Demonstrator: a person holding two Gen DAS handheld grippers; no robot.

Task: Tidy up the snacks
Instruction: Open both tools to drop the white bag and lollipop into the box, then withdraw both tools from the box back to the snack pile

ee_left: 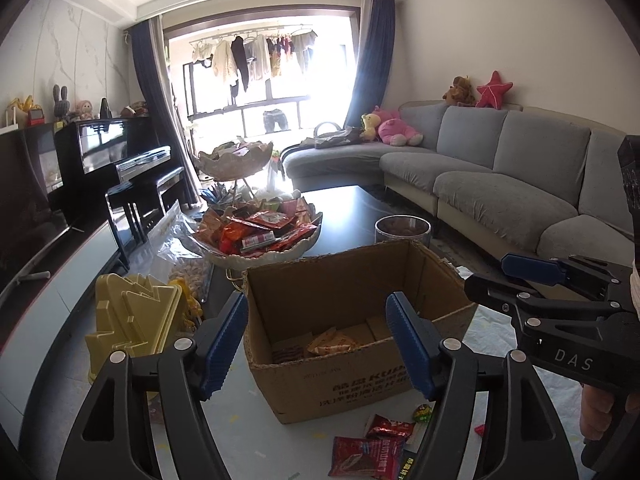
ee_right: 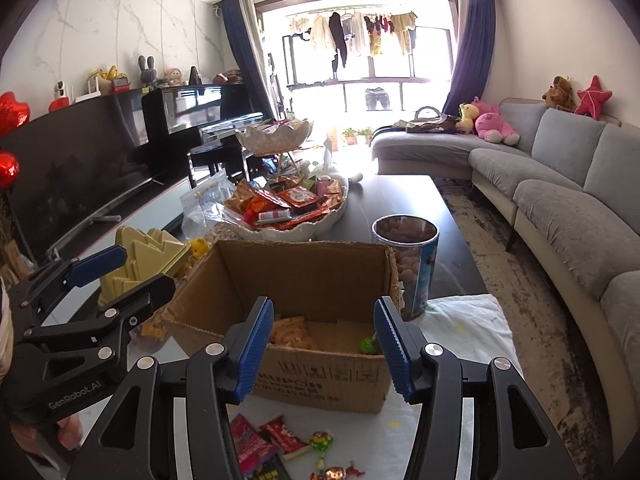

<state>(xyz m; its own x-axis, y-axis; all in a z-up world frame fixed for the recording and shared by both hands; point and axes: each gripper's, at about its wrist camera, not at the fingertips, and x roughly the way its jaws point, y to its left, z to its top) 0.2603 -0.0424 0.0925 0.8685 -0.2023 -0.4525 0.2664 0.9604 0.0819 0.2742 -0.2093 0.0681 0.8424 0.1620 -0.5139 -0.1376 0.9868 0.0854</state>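
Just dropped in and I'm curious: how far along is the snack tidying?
Started: a few packets lie in the box. In hand: nothing; the left hand-held gripper and right hand-held gripper both stand open and empty. Left: red packets and sweets on the cloth in front of the box.

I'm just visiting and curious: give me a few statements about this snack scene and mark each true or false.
1. The cardboard box is open at the top, with a few snacks inside. True.
2. The left gripper is clamping a red packet. False: its fingers stand apart with nothing between them.
3. Loose snack packets lie on the white cloth in front of the box. True.
4. The white bowl behind the box is empty. False: it is heaped with packets.
5. The clear canister stands inside the box. False: it stands outside, beside the box's right wall.
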